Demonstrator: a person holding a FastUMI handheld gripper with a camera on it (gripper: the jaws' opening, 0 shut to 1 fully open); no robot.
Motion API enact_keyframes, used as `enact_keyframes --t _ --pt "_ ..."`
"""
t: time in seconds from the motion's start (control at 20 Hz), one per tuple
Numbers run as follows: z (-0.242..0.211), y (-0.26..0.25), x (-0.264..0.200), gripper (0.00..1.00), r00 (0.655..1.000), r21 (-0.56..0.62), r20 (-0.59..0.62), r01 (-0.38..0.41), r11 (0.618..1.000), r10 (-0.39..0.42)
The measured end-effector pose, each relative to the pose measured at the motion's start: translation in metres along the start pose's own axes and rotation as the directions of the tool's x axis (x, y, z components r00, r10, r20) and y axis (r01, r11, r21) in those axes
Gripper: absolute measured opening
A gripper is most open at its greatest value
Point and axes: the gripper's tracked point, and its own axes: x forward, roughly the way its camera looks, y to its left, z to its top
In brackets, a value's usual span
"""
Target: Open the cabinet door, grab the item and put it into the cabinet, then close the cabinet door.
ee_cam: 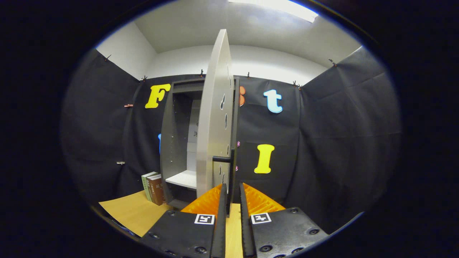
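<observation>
A tall dark cabinet (168,143) stands on the wooden table (132,211) against the booth wall. Its grey door (211,125) is swung out toward me and I see it almost edge-on. A white shelf (183,178) shows inside. The door's black handle (222,158) sticks out from the door's right face, and its dark bar runs down between my fingertips. My gripper (233,186) sits at the door's lower edge, its fingers drawn close around that bar. Several books (154,188) stand upright on the table just left of the cabinet.
Black cloth walls close in the booth on the left, back and right. The table's front edge runs along the left below the books. A strip of bare table shows between my fingers.
</observation>
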Motion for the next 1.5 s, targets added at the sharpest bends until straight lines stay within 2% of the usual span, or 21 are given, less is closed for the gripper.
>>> enact_keyframes --t 0.2,0.4,0.7,0.8,1.05,1.2,1.3,1.4,1.5 --pt "-0.022 0.057 -0.019 0.23 0.998 0.017 -0.044 0.049 0.999 -0.048" --pt "-0.075 0.131 -0.013 0.23 0.987 0.069 -0.154 0.058 0.996 -0.047" --pt "-0.165 0.213 -0.013 0.22 0.932 0.164 -0.362 0.093 0.982 -0.028" --pt "-0.203 0.221 -0.019 0.22 0.893 0.141 -0.447 0.119 0.983 -0.044" --pt "-0.296 0.236 -0.030 0.26 0.749 0.119 -0.662 0.159 0.980 -0.041" --pt "-0.339 0.250 -0.029 0.39 0.669 0.120 -0.743 0.117 0.986 0.011" --pt "-0.363 0.253 -0.020 0.39 0.636 0.118 -0.771 0.103 0.988 0.026" --pt "-0.389 0.242 -0.010 0.39 0.603 0.069 -0.798 0.091 0.994 0.000" --pt "-0.421 0.232 -0.004 0.40 0.544 0.028 -0.839 0.072 0.997 -0.015"
